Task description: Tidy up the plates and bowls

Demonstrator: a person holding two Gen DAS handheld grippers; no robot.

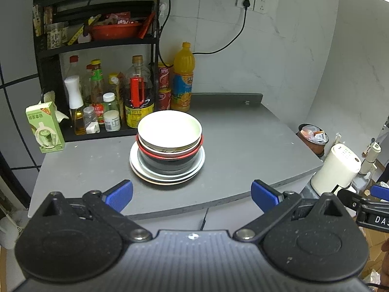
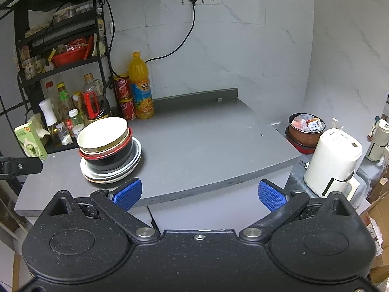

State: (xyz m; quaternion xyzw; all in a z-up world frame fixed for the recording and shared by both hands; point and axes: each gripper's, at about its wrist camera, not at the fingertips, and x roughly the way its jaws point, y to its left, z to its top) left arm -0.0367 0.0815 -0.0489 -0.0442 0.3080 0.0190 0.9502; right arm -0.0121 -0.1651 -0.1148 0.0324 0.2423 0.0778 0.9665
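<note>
1. On the grey countertop (image 1: 243,146), toward its left side, we find the task's stack: white plates (image 1: 167,170) at the bottom, a black bowl (image 1: 167,161) on them, a red-rimmed bowl (image 1: 170,154) nested in that, and a white bowl (image 1: 169,129) on top, empty.
2. Our left gripper (image 1: 192,194) hovers off the near edge of the counter, facing the stack squarely; its blue pads (image 1: 119,194) are spread wide with nothing between them.
3. Our right gripper (image 2: 200,193) hangs further right, also off the near edge, fingers parted and empty; from there the stack sits to the far left.
4. Only the left wrist view shows the right gripper's blue tip at its right edge; only the right wrist view shows the left gripper's black arm (image 2: 22,166) at its left edge.
5. The right wrist view shows more fully the white appliance (image 2: 333,160) beyond the counter's right end, and a red-brown pot (image 2: 305,133) behind it holding small packets.
6. Far left, a black rack (image 1: 97,41) holds a red basin (image 1: 114,29) of odds and ends, with sauce bottles (image 1: 102,102) beneath.
7. An orange juice bottle (image 1: 183,77) and two red cans (image 1: 165,85) stand beside the rack, behind the stack.
8. A green carton (image 1: 45,126) stands on the counter's left edge.
</note>
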